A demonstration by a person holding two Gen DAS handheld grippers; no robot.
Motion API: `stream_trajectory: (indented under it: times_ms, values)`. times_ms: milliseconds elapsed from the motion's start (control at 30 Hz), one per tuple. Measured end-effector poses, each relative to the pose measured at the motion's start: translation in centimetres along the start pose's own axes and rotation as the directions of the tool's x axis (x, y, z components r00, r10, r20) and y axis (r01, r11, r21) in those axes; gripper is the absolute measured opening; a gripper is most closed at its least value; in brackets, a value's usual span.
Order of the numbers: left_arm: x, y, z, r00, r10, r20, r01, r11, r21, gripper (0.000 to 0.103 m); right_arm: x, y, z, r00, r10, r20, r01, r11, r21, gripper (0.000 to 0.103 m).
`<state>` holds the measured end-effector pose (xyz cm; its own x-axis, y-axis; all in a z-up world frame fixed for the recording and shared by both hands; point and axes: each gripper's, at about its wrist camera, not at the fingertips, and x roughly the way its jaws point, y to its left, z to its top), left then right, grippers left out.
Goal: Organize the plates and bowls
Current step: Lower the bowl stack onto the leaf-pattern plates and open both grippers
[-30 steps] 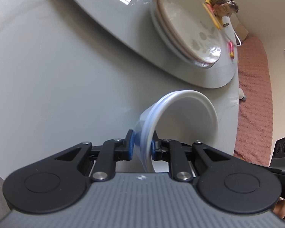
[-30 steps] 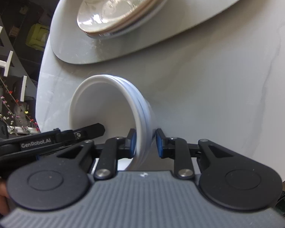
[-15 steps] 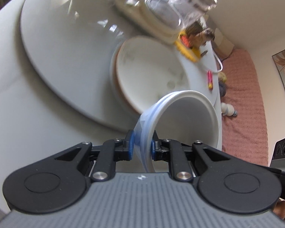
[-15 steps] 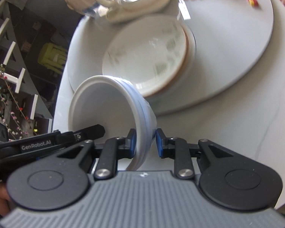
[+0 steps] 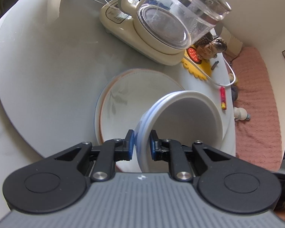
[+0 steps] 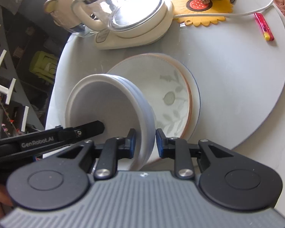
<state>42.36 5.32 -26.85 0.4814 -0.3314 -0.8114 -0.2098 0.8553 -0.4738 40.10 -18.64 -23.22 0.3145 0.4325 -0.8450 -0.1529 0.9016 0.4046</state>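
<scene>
A stack of nested white bowls (image 5: 190, 117) hangs tilted in the air, gripped on two sides of its rim. My left gripper (image 5: 141, 144) is shut on one side of the rim. On the opposite side my right gripper (image 6: 145, 142) is shut on the bowls (image 6: 104, 102); the left gripper's finger (image 6: 93, 127) shows inside the bowl there. Just beyond and below the bowls lies a stack of leaf-patterned plates (image 5: 127, 102) (image 6: 172, 95) on a grey round turntable (image 5: 47, 66) (image 6: 237, 76).
A glass kettle on a cream base (image 5: 171, 19) (image 6: 127, 9) stands right behind the plates. A sunflower coaster (image 6: 201, 5) with a hedgehog figure, a white cable (image 6: 228, 14) and a red lighter (image 6: 264, 26) lie at the turntable's far side. A pink rug (image 5: 256, 104) covers the floor beyond.
Both grippers have carried the bowls forward and upward from the bare table to over the turntable, close above the plate stack. The kettle has come into view. Both grips are unchanged.
</scene>
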Motion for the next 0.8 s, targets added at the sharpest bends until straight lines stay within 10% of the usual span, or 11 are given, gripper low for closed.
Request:
stream_trajectory:
  times_ms: [600,800]
  values:
    - [3.7,-0.1,2.3,0.997,0.051,-0.053,-0.052,0.998,-0.022,0.022,2.5,-0.7,1.2,0.998,-0.061,-0.018,0.061,0.998,-0.004,0.028]
    - [1.9,-1.0,2.7,0.997,0.079,-0.024,-0.078,0.996,0.038,0.037,1.0,-0.4,1.7,0.998,-0.058,0.002,0.058,0.998,-0.022,0.031]
